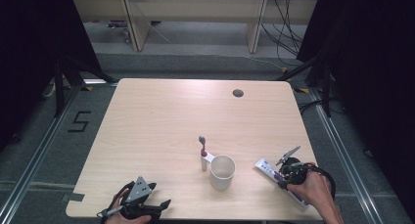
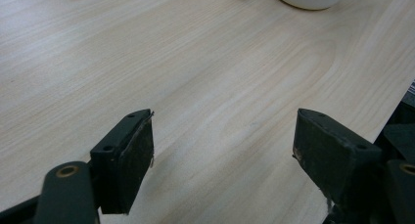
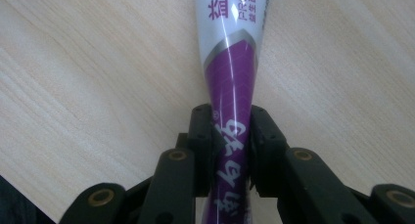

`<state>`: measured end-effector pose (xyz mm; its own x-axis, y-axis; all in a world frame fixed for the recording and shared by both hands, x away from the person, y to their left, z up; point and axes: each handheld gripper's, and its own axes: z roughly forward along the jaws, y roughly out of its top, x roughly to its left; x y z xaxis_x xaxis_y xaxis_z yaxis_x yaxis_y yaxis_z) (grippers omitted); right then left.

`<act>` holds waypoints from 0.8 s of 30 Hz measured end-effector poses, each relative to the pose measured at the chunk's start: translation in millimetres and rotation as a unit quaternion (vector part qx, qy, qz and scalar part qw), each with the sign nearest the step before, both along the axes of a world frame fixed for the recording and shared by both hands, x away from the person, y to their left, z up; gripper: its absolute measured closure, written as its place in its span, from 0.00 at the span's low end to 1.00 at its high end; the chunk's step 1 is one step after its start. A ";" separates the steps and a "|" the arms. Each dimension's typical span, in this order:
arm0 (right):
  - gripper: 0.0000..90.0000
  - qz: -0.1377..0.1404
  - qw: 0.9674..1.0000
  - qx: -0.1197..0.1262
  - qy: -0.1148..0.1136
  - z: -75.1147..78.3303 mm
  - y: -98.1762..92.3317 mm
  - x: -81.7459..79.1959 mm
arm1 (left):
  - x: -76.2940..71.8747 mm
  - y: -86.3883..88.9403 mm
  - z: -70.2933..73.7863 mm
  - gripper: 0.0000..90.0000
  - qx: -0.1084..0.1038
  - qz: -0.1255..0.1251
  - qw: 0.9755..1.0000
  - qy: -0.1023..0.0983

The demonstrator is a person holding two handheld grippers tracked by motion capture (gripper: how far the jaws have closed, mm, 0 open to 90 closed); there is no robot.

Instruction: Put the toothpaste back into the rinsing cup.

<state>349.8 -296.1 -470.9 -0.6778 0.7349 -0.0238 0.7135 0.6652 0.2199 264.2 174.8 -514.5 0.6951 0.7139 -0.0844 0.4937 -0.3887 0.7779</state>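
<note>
At the near edge of the counter (image 1: pixel 147 116), the left claw (image 1: pixel 147 204) rests with its jaws spread wide over bare wood, seemingly idle, while at the near right the right claw (image 3: pixel 230 150) pinches the purple end of the toothpaste tube (image 3: pixel 230 82), which lies flat with its white end pointing toward the middle, a grip that suits lifting it. Just beyond, a white cup (image 1: pixel 222 171) stands upright with a toothbrush (image 1: pixel 202 150) standing in a holder at its left side; farther off, the pale wood counter has a cable hole (image 1: pixel 238 93) near its far edge, with grey floor, wooden furniture legs and dark curtains behind.
</note>
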 end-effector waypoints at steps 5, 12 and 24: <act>0.83 -0.008 1.000 0.003 0.011 -1.1 -0.7 1.3 | 0.0 0.8 0.2 0.26 0.006 -0.005 1.000 -0.003; 0.84 0.000 1.000 0.005 0.009 -2.1 -0.3 1.3 | 0.0 0.9 0.3 0.26 0.007 -0.005 1.000 -0.003; 0.85 -0.006 0.998 0.051 -0.044 13.6 -6.2 -8.8 | 0.4 0.8 0.8 0.26 -0.002 0.000 1.000 -0.005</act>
<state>341.0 -302.3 -457.3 -0.6677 0.7444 -0.0074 0.6961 0.6279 0.3481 264.6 175.6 -513.7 0.6960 0.7135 -0.0807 0.4855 -0.3848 0.7850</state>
